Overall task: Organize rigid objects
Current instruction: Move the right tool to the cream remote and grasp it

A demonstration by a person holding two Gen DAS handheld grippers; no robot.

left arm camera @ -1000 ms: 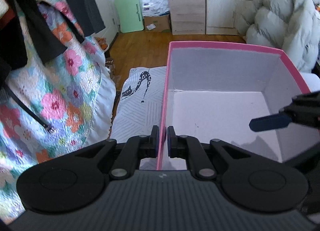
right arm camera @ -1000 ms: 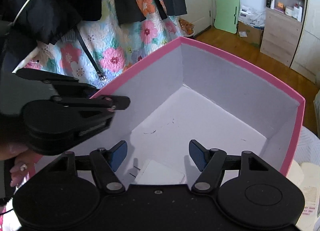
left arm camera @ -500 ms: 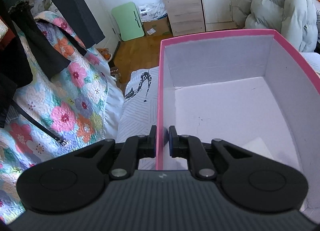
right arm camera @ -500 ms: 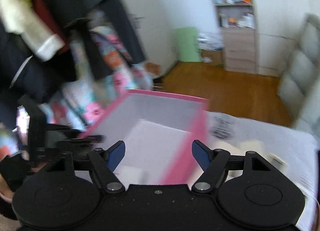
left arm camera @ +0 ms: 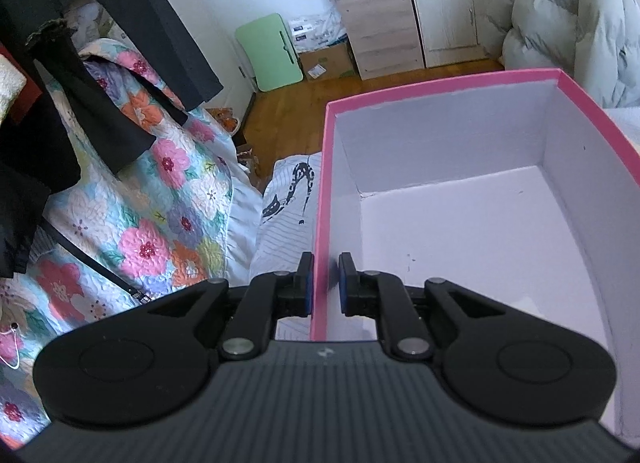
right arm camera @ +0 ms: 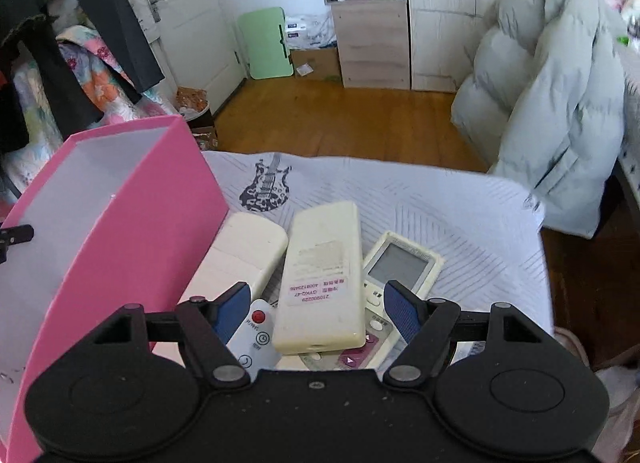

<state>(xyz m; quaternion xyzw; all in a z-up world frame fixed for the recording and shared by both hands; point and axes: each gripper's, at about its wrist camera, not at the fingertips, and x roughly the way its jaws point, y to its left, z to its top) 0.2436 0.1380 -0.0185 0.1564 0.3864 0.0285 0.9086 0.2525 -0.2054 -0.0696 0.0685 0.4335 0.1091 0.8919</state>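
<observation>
Pink cardboard box (left arm camera: pixel 460 199) sits on the bed, my left claw (left arm camera: pixel 323 283) clamped on its wall.
My right claw (right arm camera: pixel 316 309) hangs released above the face-down cream plastic remote (right arm camera: pixel 322 275) beside the box.

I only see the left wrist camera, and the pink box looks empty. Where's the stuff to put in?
Observer: Remote controls lie on the bedsheet, right beside the pink box.
Operator: How many?
Observer: At least four, piled up. A cream remote lies face down on top.
Operator: Is the other grabber holding one?
Observer: No. The right gripper is open, with the cream remote between its fingers.
</observation>
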